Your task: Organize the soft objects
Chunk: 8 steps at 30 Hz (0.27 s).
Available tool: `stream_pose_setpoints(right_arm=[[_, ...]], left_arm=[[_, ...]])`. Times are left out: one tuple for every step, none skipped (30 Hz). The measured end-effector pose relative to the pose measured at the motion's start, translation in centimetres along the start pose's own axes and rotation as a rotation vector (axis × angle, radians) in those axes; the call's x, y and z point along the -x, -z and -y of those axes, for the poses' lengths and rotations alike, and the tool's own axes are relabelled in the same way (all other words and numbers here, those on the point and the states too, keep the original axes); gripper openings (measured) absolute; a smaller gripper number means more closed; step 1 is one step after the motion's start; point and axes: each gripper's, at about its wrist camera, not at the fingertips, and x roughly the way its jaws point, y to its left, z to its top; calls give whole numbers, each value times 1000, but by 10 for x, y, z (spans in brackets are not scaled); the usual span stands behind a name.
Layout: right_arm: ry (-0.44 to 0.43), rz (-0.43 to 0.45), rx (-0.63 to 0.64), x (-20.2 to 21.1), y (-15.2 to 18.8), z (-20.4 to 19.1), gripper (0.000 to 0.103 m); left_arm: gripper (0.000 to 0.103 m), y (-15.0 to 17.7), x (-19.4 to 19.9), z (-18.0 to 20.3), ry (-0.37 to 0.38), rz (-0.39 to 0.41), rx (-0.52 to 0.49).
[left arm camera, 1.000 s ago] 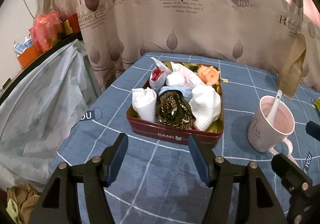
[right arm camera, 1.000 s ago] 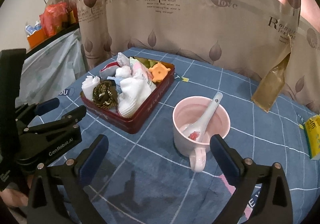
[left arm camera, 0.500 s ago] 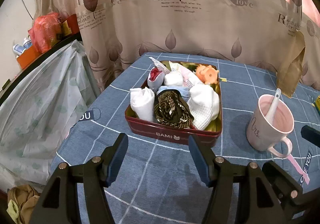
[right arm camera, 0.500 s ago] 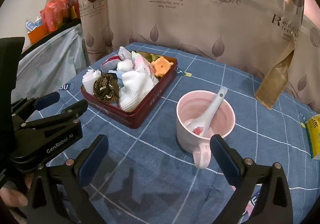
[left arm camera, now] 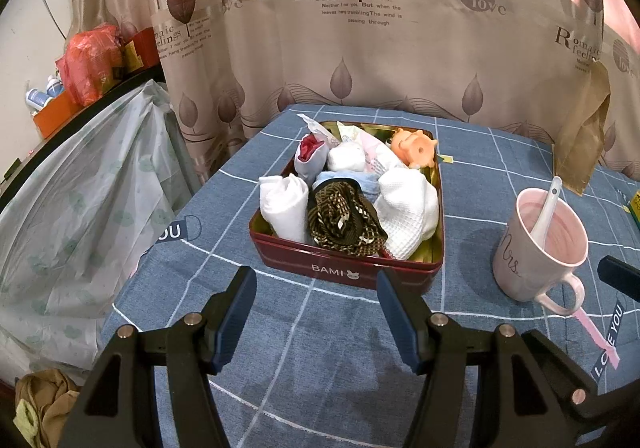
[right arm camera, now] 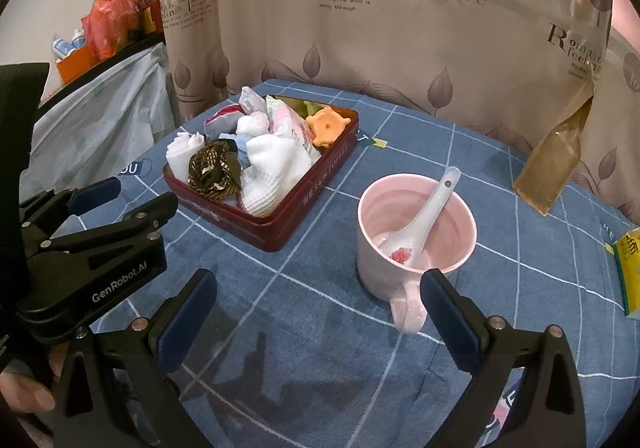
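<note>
My left gripper [left arm camera: 316, 312] hangs low over the blue checked bench cloth [left arm camera: 320, 348], jaws wide and holding nothing. My right gripper [right arm camera: 316, 312] hangs likewise, jaws wide and bare. Over the last second both views have crept slightly forward and the dark red rectangular tin [left arm camera: 344, 268] has slid a little lower in the left view; nothing on the bench has shifted. The soft things all lie inside that tin: a white rolled cloth [left arm camera: 282, 208], a brown patterned fabric bundle [left arm camera: 344, 220], a white waffle-knit cloth [left arm camera: 408, 208], and an orange rubber toy [left arm camera: 414, 146] at the far end. Right of it stands a pink mug with a white spoon [right arm camera: 416, 236]. This fits sorting finished or about to start.
</note>
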Motion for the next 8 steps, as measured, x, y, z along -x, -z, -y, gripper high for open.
stream_pose_setpoints(right_arm=[[0, 2, -1, 0, 0, 0, 100], [0, 1, 2, 0, 0, 0, 100], [1, 1, 2, 0, 0, 0, 100], [3, 2, 3, 0, 0, 0, 100], [3, 2, 3, 0, 0, 0, 100], [1, 1, 3, 0, 0, 1, 100], [1, 1, 3, 1, 0, 0, 100], [1, 1, 3, 0, 0, 0, 100]], left_arm=[[64, 0, 0, 0, 1, 1, 0], [64, 0, 0, 0, 1, 2, 1], [64, 0, 0, 1, 3, 3, 1], [64, 0, 0, 1, 3, 4, 1], [64, 0, 0, 1, 3, 4, 0], [64, 0, 0, 1, 3, 3, 0], [64, 0, 0, 1, 4, 3, 0], [64, 0, 0, 1, 4, 4, -1]])
